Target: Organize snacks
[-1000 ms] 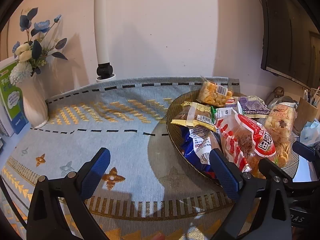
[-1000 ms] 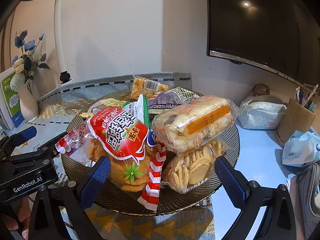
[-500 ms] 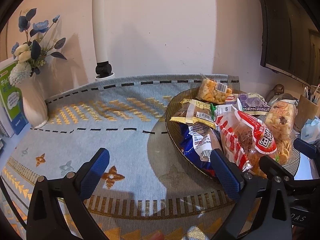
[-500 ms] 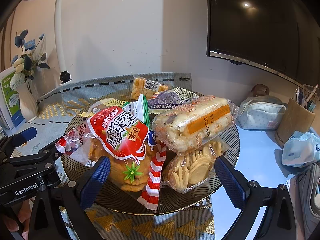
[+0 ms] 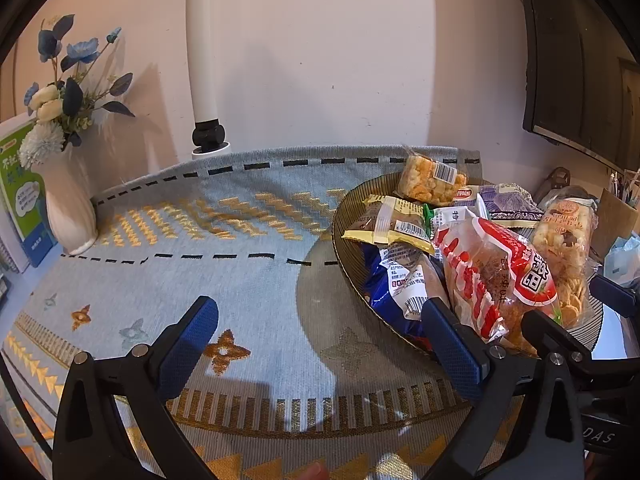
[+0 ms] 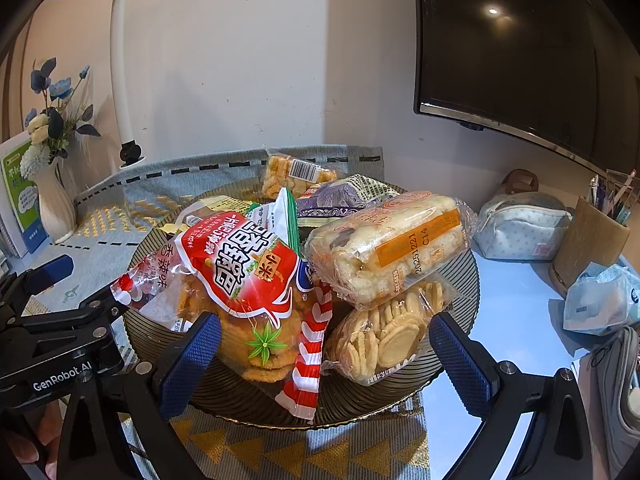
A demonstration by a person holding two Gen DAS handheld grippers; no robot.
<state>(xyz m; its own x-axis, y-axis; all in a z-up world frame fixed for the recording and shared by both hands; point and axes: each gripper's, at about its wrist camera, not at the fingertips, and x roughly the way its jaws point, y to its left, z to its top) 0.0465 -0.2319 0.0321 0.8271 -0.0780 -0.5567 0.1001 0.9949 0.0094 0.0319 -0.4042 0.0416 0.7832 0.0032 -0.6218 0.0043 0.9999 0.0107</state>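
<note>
Loosely piled snack packets [image 6: 256, 276] fill the ribbed plate [image 6: 360, 404].

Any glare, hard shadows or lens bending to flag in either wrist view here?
Left wrist view: the plate throws a dark round shadow on the blue mat; the lamp pole bows with fisheye curve. Right wrist view: a lamp glints on the dark screen; the snack wrappers shine, and all is sharp.

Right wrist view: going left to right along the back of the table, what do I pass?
White vase of flowers → lamp post base → snack plate → dotted pouch → brown pen holder → tissue pack.
</note>
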